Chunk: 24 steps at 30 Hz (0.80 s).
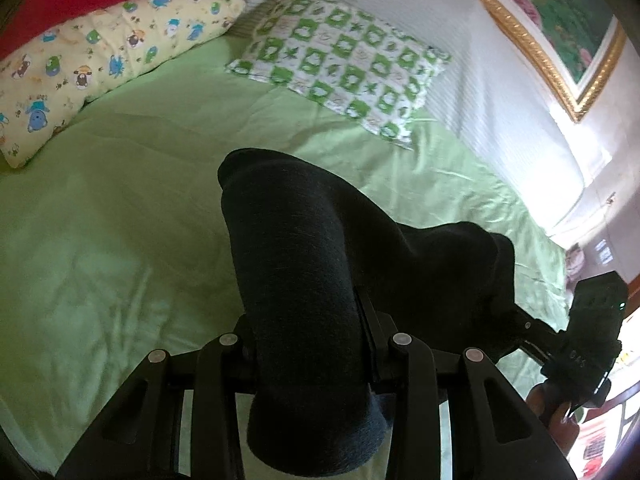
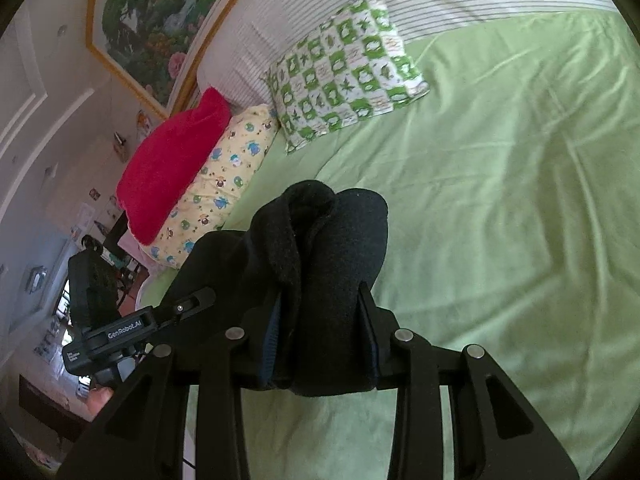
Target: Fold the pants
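The dark navy pants (image 1: 304,280) are held up above the green bed sheet (image 1: 120,220) by both grippers. My left gripper (image 1: 308,340) is shut on a thick fold of the pants, which bulges up between its fingers and hides the tips. My right gripper (image 2: 320,336) is shut on another bunched part of the pants (image 2: 320,248). The cloth spans between the two grippers. The right gripper also shows in the left wrist view (image 1: 520,324), and the left gripper shows in the right wrist view (image 2: 196,300).
A green frog-print pillow (image 1: 340,64), a yellow cartoon pillow (image 1: 100,60) and a red cushion (image 2: 172,168) lie at the head of the bed. A striped white bolster (image 1: 480,80) and a gold-framed painting (image 1: 560,20) are behind them.
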### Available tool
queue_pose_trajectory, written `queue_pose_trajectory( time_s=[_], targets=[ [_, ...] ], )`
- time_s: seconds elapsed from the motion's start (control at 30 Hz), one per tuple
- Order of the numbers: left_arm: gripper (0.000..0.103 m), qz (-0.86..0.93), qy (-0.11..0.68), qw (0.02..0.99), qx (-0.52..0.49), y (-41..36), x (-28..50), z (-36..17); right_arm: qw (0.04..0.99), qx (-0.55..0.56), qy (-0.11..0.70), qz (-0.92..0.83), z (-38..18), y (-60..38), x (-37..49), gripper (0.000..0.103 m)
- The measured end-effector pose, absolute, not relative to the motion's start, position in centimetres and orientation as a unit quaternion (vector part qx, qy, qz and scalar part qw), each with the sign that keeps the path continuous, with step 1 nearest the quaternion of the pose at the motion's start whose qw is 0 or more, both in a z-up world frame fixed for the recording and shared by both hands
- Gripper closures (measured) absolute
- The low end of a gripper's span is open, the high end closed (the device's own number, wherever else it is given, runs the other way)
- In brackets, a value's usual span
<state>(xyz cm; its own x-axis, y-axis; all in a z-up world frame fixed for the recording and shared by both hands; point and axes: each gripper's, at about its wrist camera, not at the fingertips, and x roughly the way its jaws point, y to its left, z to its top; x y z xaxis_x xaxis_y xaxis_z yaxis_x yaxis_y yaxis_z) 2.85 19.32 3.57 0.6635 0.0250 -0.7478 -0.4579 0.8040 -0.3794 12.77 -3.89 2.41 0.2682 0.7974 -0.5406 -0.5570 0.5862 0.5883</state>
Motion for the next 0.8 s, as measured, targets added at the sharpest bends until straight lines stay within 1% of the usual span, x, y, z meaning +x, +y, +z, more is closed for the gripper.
queue_pose_trajectory(
  time_s=[0.33,0.43,0.47,0.5,0.53,0.67,0.73,0.77,0.8],
  targets=[
    [0.066,0.16,0.395,0.86,-0.28,20.4,3.5,1.7,0.776,0.116,0.437,0.44,1.0,-1.3,15.2,0.066],
    [0.061,0.157,0.398,0.86,-0.278,20.4,3.6,1.3,0.777,0.111,0.441,0.435,0.6,-1.1,15.5,0.065],
    [0.057,0.155,0.4,0.859,-0.277,20.4,3.6,1.2,0.777,0.111,0.445,0.432,0.4,-1.1,15.7,0.064],
    [0.052,0.155,0.403,0.858,-0.278,20.5,3.7,1.0,0.777,0.109,0.449,0.427,0.1,-1.2,15.9,0.058],
    [0.051,0.154,0.404,0.857,-0.28,20.6,3.6,0.9,0.779,0.105,0.452,0.421,-0.1,-1.2,16.0,0.054],
    [0.04,0.153,0.407,0.855,-0.283,20.7,3.5,0.2,0.782,0.093,0.461,0.41,-0.8,-1.3,16.7,0.051],
    [0.034,0.156,0.407,0.855,-0.281,20.7,3.5,0.0,0.784,0.087,0.461,0.407,-1.1,-1.3,16.9,0.047],
    [0.029,0.16,0.406,0.856,-0.277,20.7,3.5,-0.2,0.785,0.083,0.461,0.406,-1.2,-1.4,17.1,0.046],
    [0.026,0.162,0.406,0.856,-0.274,20.7,3.5,-0.3,0.786,0.08,0.46,0.404,-1.3,-1.5,17.2,0.042]
  ],
)
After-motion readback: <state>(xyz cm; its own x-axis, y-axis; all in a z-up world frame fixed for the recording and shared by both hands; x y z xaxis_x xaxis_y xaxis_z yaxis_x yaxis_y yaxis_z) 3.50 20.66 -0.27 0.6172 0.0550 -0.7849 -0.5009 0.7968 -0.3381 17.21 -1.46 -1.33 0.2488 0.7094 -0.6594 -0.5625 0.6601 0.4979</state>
